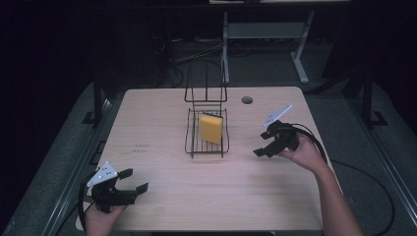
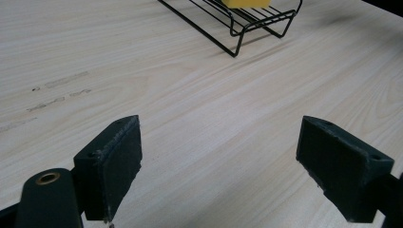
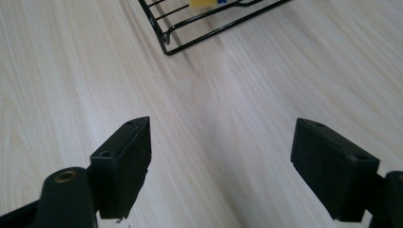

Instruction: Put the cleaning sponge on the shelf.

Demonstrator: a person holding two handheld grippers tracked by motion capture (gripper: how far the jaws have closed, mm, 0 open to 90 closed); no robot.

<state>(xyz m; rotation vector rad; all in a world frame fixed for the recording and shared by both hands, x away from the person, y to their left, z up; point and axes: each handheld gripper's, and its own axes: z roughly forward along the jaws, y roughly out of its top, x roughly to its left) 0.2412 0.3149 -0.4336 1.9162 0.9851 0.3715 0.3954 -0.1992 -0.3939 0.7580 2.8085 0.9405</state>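
A pale wood-grain tabletop is seen from above, with a small black wire rack standing at its centre, towards the far side. A yellow rectangular sponge with a thin dark blue scouring layer on its far face rests in the rack's tray, standing on edge and leaning.

The left gripper, held in a hand at the near left corner, is spread wide and holds nothing. Its own view shows both black jaws apart over bare wood, with the rack ahead. The right gripper, held in a hand at the right side of the tabletop, is also fully spread and empty, aimed towards the rack and well apart from it.

The sponge looks very light, soft and squashy, with a rough surface that should not slip and nothing to break. A sensible hold is probably across its two broad faces near the upper edge, which stands clear of the wires. A gentle squeeze should do. The light rack may shift or lift if the sponge snags.
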